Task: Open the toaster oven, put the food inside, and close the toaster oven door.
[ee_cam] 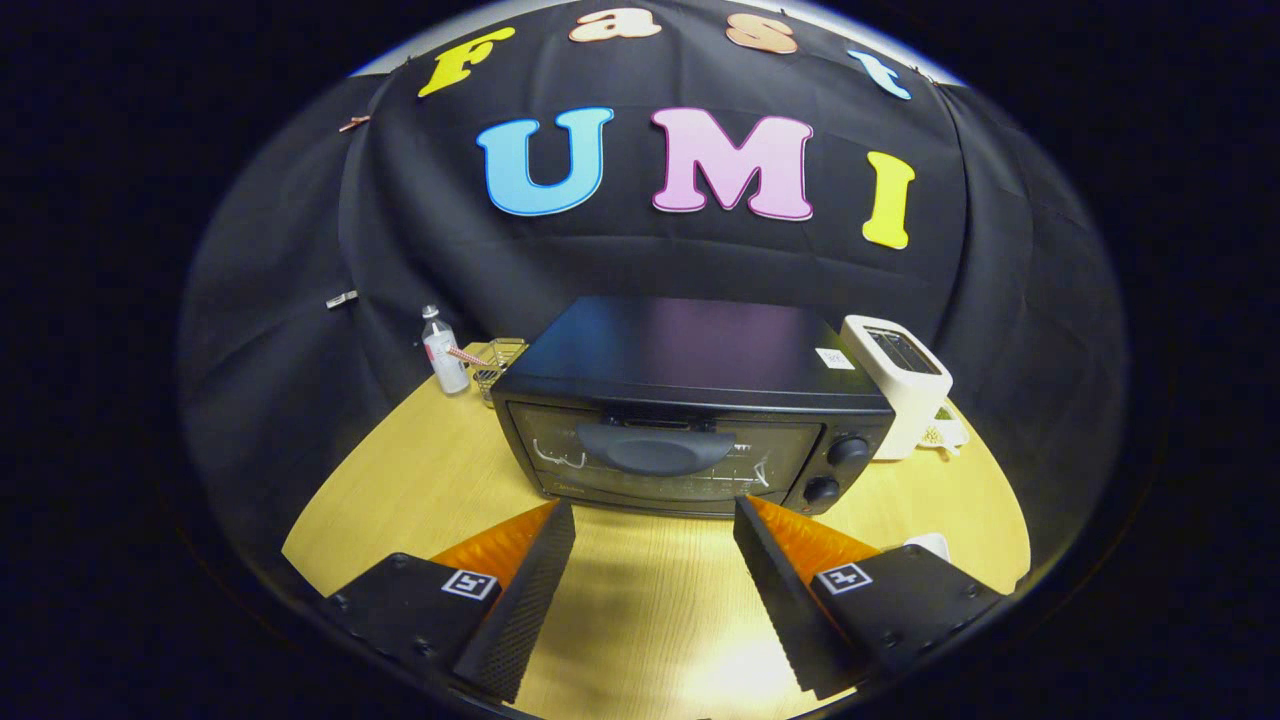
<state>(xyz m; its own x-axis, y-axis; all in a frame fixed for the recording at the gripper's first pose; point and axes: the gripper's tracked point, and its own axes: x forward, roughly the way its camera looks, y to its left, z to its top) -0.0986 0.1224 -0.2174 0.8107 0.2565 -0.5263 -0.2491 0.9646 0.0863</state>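
Beyond spread tool [655,512], boxy black toaster oven [690,405]

Hand-held gripper [655,515] level, fingers [520,590] spread wide apart

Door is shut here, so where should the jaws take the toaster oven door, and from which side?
Judging by shape: grip the curved handle high on the toaster oven door, coming from the front. It bulges forward of the glass. The gripper is open and empty, just short of it.
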